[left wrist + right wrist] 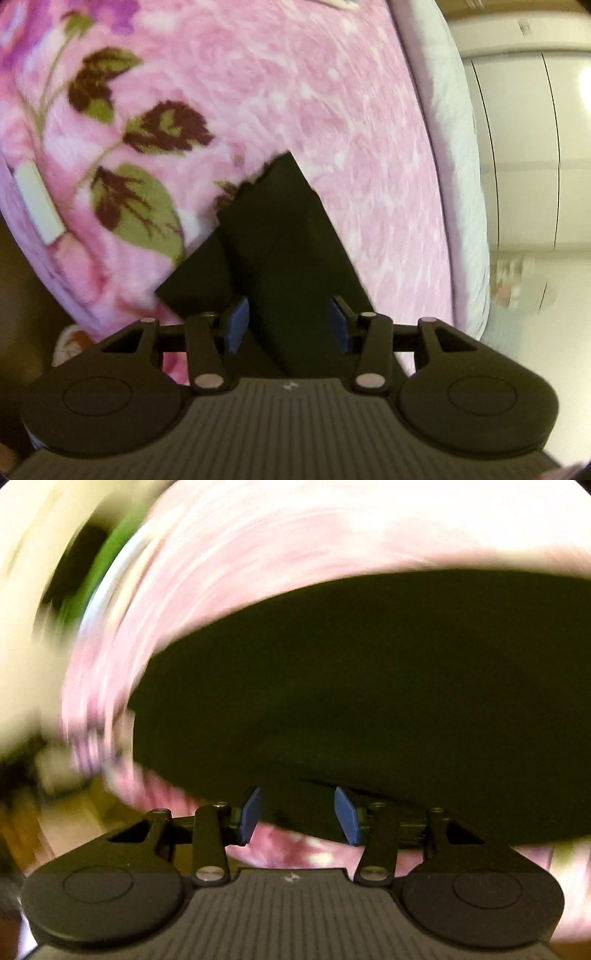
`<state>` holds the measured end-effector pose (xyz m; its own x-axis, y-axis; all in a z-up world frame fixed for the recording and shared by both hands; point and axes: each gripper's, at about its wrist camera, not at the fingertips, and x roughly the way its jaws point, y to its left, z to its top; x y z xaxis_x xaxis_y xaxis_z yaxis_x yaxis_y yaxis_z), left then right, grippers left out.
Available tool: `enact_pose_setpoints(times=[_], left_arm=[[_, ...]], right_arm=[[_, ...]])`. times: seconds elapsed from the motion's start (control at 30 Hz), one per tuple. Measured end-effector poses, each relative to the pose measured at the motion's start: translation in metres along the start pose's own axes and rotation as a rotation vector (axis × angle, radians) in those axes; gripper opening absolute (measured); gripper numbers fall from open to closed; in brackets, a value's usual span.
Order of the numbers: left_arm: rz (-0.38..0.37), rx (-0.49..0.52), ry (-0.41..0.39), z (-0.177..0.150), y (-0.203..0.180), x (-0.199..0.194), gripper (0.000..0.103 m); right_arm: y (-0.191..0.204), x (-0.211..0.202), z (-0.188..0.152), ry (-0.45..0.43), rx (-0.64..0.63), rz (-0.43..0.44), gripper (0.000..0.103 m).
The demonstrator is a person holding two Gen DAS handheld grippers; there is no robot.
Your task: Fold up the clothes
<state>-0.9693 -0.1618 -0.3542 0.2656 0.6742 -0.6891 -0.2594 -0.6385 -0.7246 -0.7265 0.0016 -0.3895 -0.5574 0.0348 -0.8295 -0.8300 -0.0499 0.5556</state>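
Observation:
A black garment (280, 229) lies folded into a narrow angular shape on a pink floral blanket (295, 92). My left gripper (289, 326) hovers at its near end. The blue pads (238, 325) stand apart, with black cloth showing in the gap between them and no visible pinch. The right wrist view is heavily blurred. There the black garment (351, 686) spreads wide across the pink blanket (258, 554). My right gripper (298, 815) sits at the garment's near edge, pads (345, 816) apart and not pressing the cloth.
A white padded bed edge (454, 147) borders the blanket on the right, with white cabinet doors (524, 147) beyond it. A white label (38, 203) sits on the blanket's left hem. Dark floor (18, 288) shows at the lower left.

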Motion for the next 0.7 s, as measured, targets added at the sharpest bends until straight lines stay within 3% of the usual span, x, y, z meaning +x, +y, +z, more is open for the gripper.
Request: enact_pose_setpoints(times=[0.1,0.17,0.3,0.43,0.53,0.6,0.7], left_arm=[[0.016,-0.032,-0.057,0.005,0.003,0.011,0.042],[0.046,-0.028,-0.082,0.009,0.004,0.019,0.043],[0.058,-0.016,-0.096,0.014,0.004,0.032,0.038],[0.082,0.062,-0.080,0.013,-0.003,0.038,0.014],[0.096,0.074,-0.064,0.011,-0.003,0.041,0.017],[0.104,0.065,-0.063,0.010,-0.002,0.040,0.022],[0.097,0.051,-0.077,0.010,-0.003,0.041,0.025]], right_arm=[[-0.062,-0.019,-0.013,-0.092,0.429,0.114,0.050],[-0.091,-0.028,-0.025,-0.153,0.578,0.155,0.049],[-0.123,-0.037,-0.037,-0.237,0.707,0.196,0.049],[-0.140,-0.035,-0.036,-0.266,0.768,0.196,0.041],[-0.147,-0.034,-0.037,-0.255,0.800,0.208,0.041],[-0.149,-0.036,-0.039,-0.250,0.800,0.195,0.051],[-0.153,-0.039,-0.042,-0.260,0.813,0.189,0.053]])
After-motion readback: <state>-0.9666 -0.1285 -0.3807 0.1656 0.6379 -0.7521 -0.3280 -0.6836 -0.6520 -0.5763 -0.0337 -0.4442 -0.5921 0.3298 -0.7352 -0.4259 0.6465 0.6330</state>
